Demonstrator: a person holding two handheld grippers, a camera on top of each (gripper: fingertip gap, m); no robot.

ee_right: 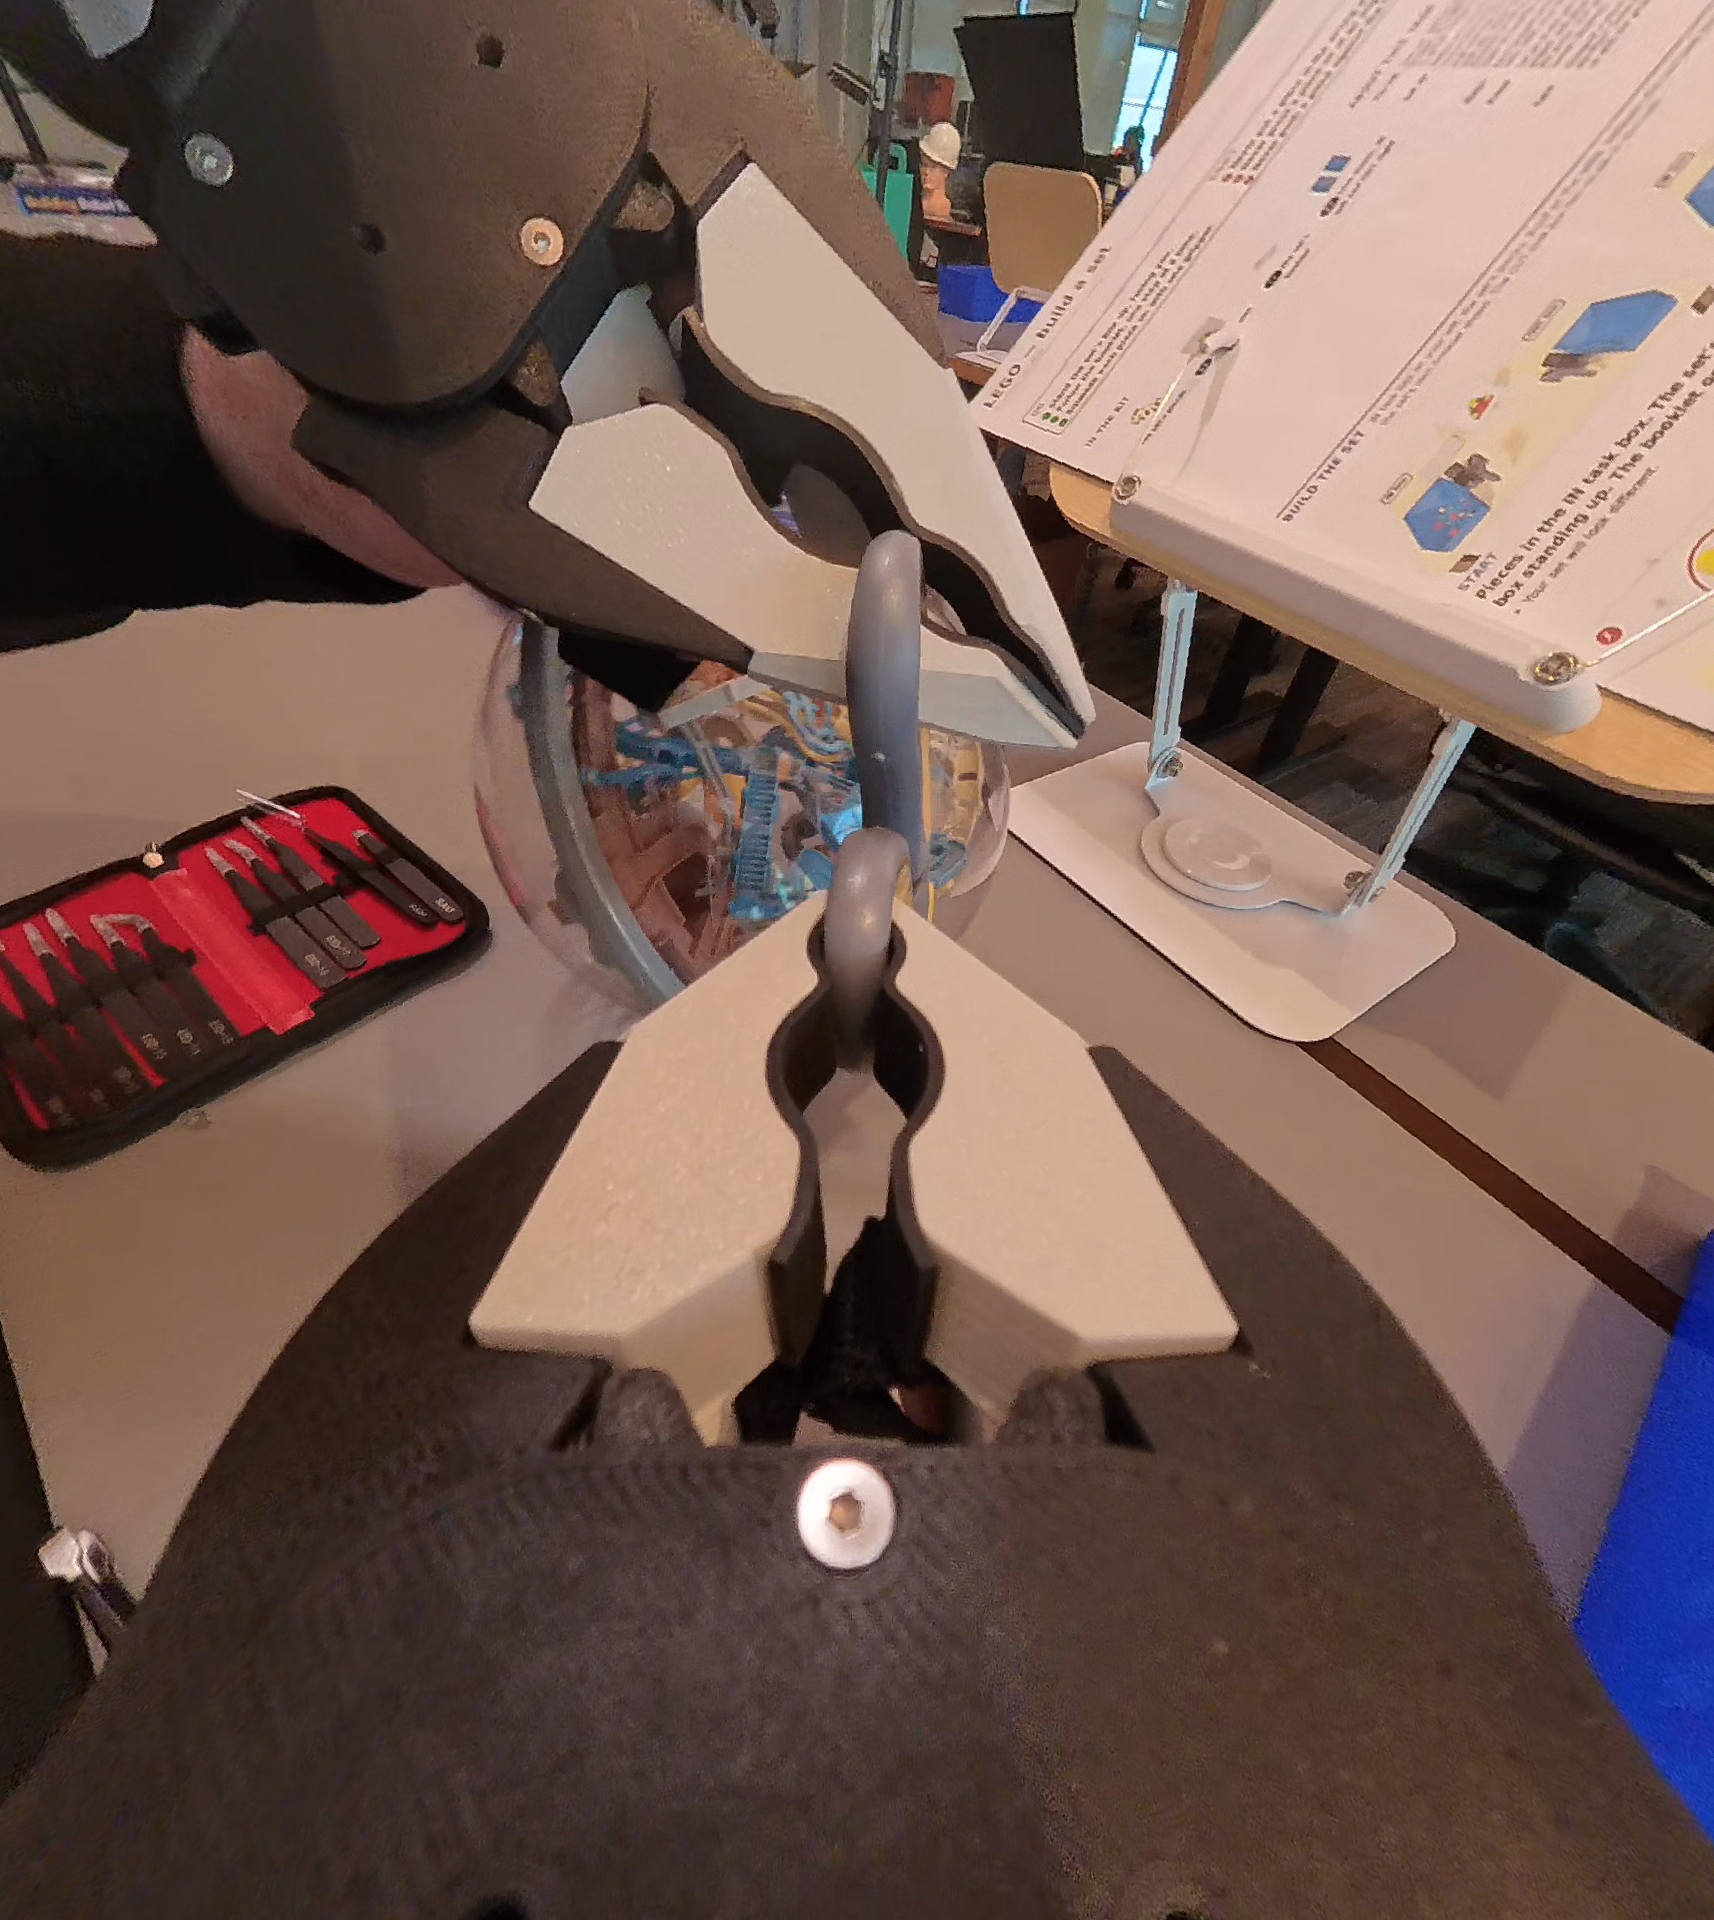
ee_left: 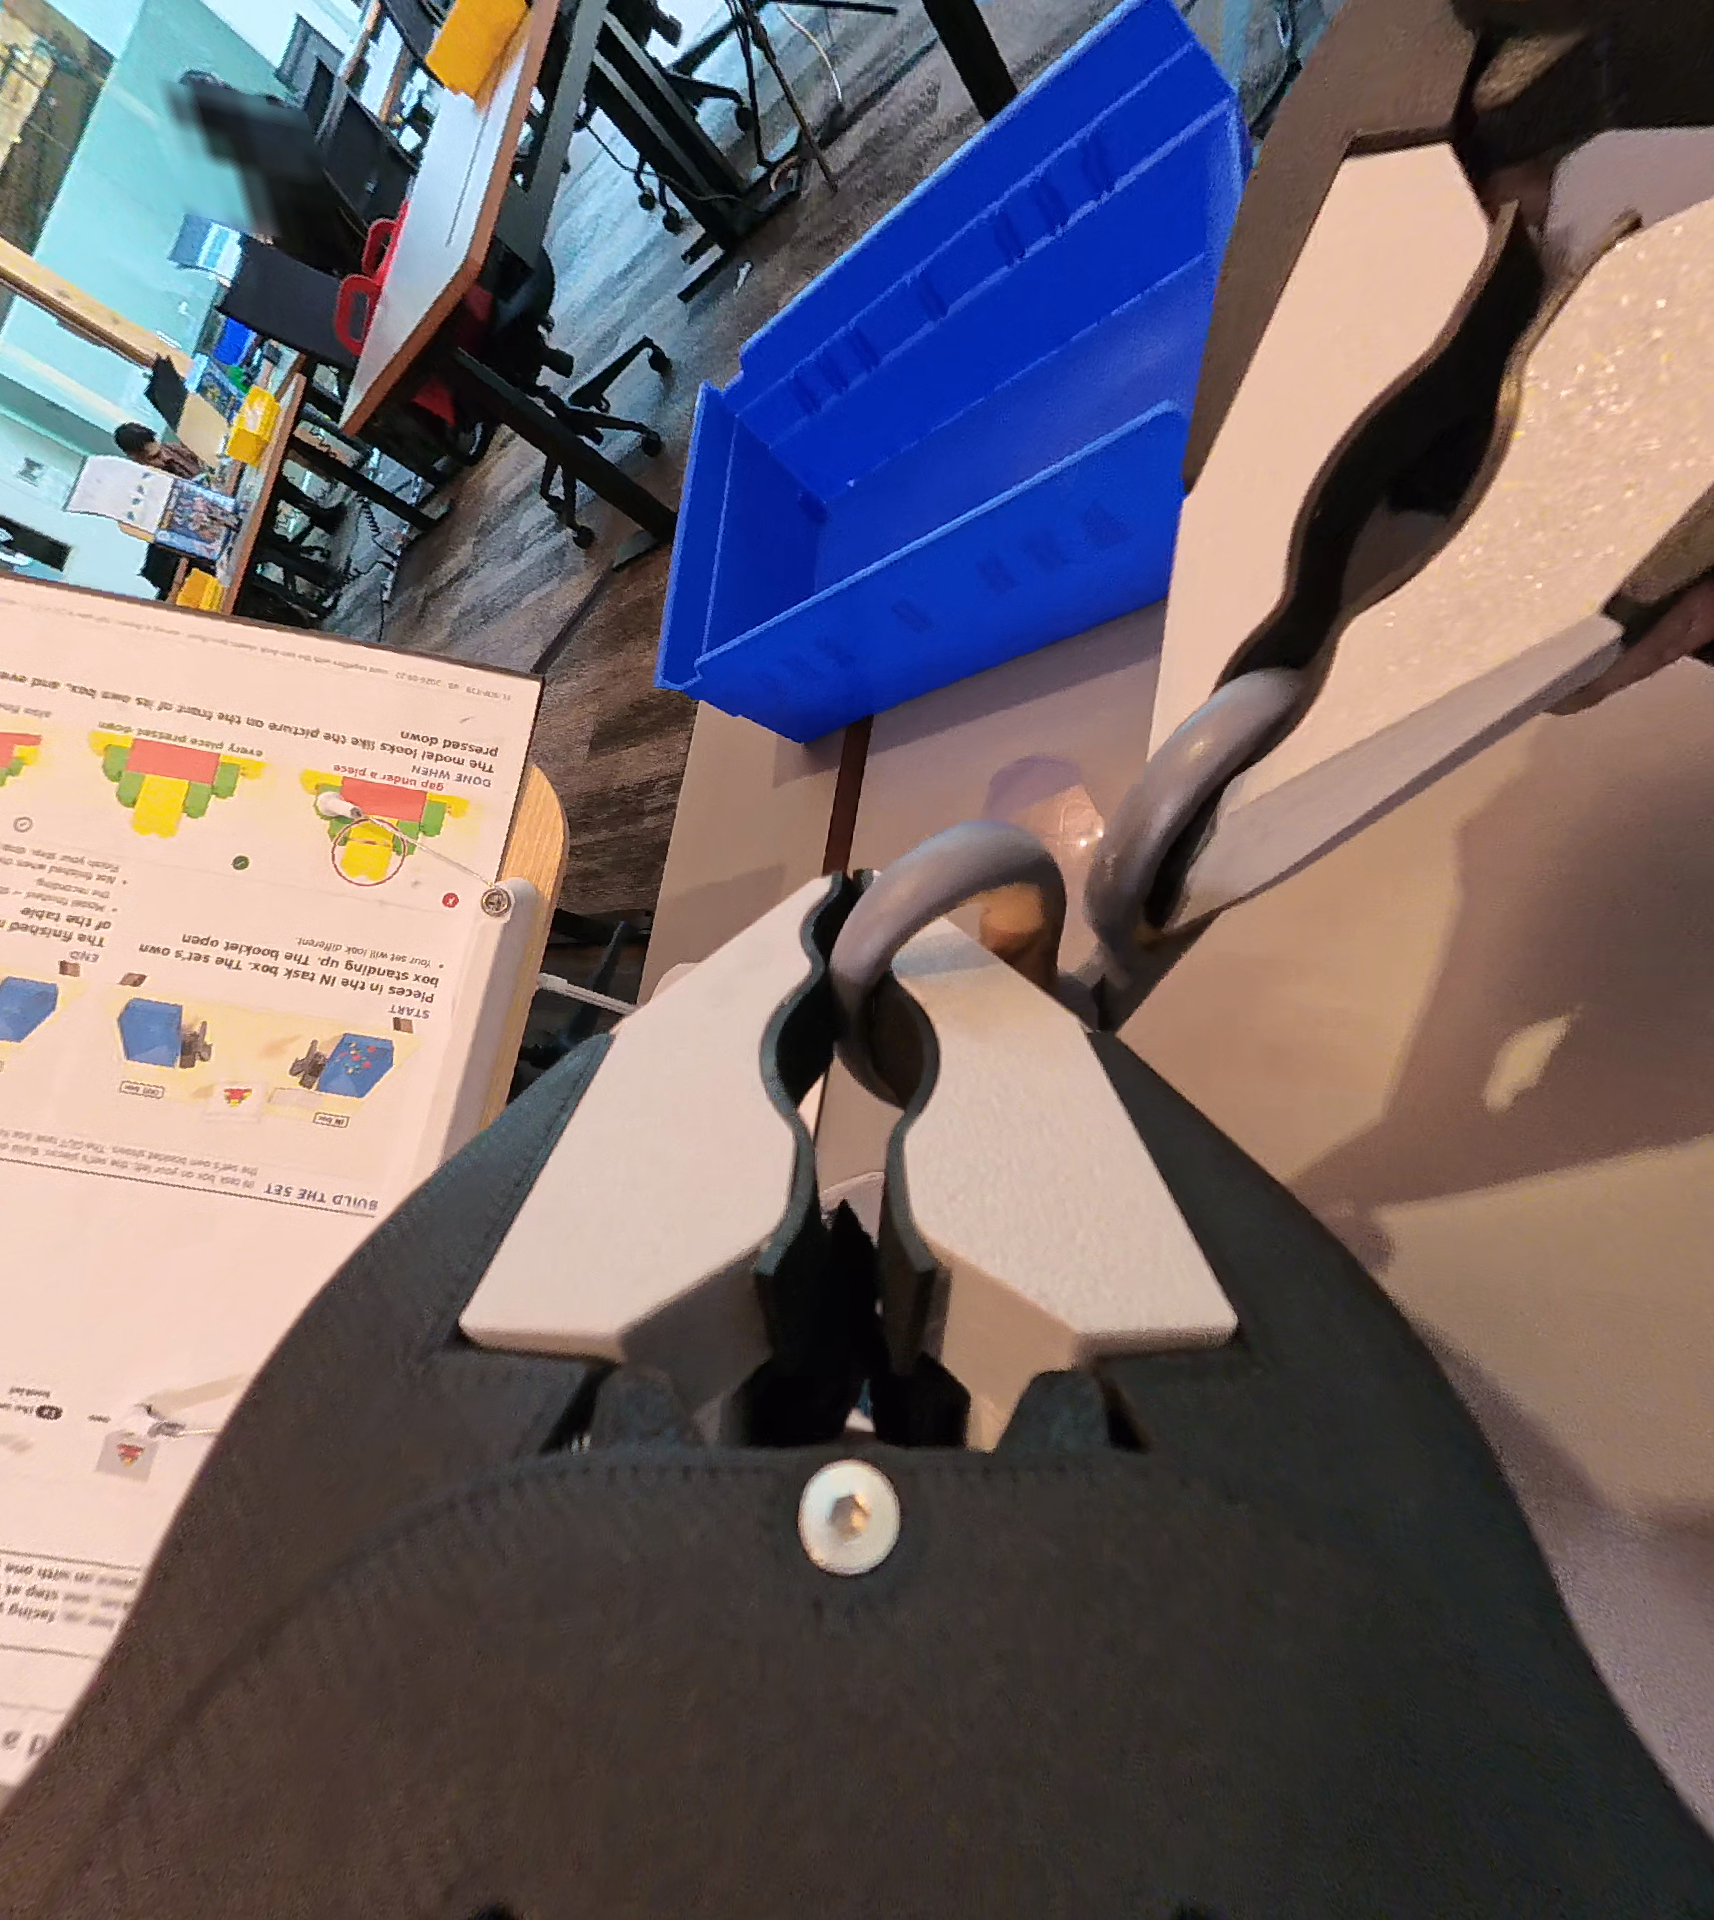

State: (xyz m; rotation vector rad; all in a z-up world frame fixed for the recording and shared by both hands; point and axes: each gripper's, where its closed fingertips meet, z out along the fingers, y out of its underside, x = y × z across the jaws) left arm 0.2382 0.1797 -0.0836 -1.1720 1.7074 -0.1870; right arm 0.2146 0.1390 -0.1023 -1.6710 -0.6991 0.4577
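Beside blue bin (ee_left: 946, 416), both grippers (ee_left: 858, 925) (ee_right: 863, 935) clamp grey loops (ee_right: 884, 665), tweezer case (ee_right: 198, 956) only rightward.

Open-plan lab or workshop. Rows of desks (ee_left: 437, 208), office chairs (ee_left: 583, 436), parts bins (ee_left: 946, 416). A tweezer kit (ee_right: 198, 956) lies on the table (ee_right: 313, 1247).

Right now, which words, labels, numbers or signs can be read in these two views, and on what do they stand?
I do not quote writing; these things bear it:
Instruction sheet on the white stand: printed text with coloured pictures, legible.
Black tweezers in the red case: small white marks, too small.
Blue bin: faint moulded marks, unreadable.
Grey loops in both jaws: none.
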